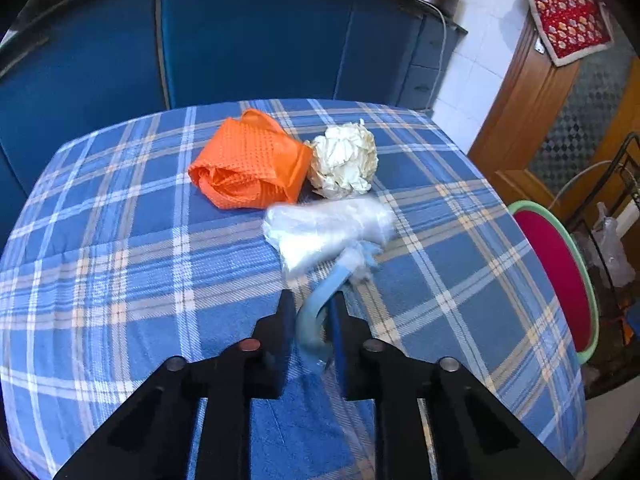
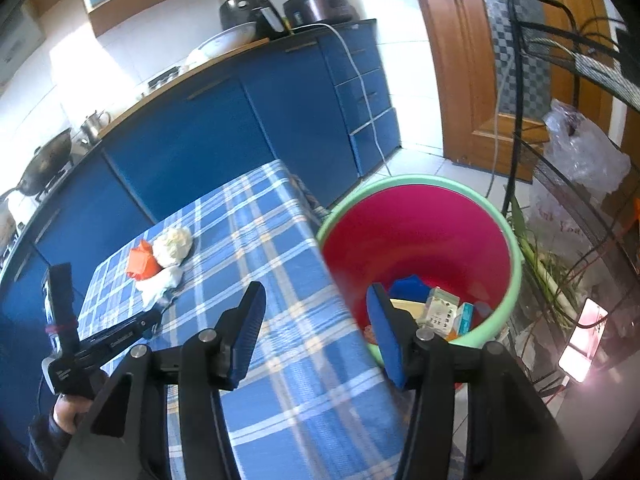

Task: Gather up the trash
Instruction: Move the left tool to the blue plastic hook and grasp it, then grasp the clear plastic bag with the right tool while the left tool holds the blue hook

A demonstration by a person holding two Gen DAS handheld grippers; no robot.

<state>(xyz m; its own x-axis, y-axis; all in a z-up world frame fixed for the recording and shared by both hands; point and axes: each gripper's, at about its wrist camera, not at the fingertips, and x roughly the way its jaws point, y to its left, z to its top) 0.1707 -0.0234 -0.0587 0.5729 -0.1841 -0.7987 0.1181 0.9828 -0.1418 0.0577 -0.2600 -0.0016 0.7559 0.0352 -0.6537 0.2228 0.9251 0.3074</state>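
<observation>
The left gripper [image 1: 310, 312] was closed on the blue twisted tail of a clear plastic bag [image 1: 328, 232], pinching that tail between its jaws near the front of the table [image 1: 100, 280]. The bag's crumpled body lay just beyond the fingertips, its long axis running away from the gripper toward the far right, and seemed still to touch the checked cloth. In the right wrist view the same bag [image 2: 160, 284] showed as a pale lump at the left gripper's tip.

The right gripper [image 2: 316, 320] was open and empty, hovering over the table's right edge, with one finger above the cloth and the other in front of the bin [image 2: 416, 184]. That red bin with a green rim stood on the floor just beside the table's right side, and already held a few cartons.

So the carry probably ran rightward from the left gripper, across the table's edge and down into the bin; the open right gripper hung roughly in that path and might need to give way.

Just beyond the bag lay an orange cloth bag [image 1: 248, 164] and, to its right and touching it, a crumpled paper ball [image 1: 344, 160], both still to be collected, I judged. Blue cabinets [image 1: 256, 40] closed the far side.
</observation>
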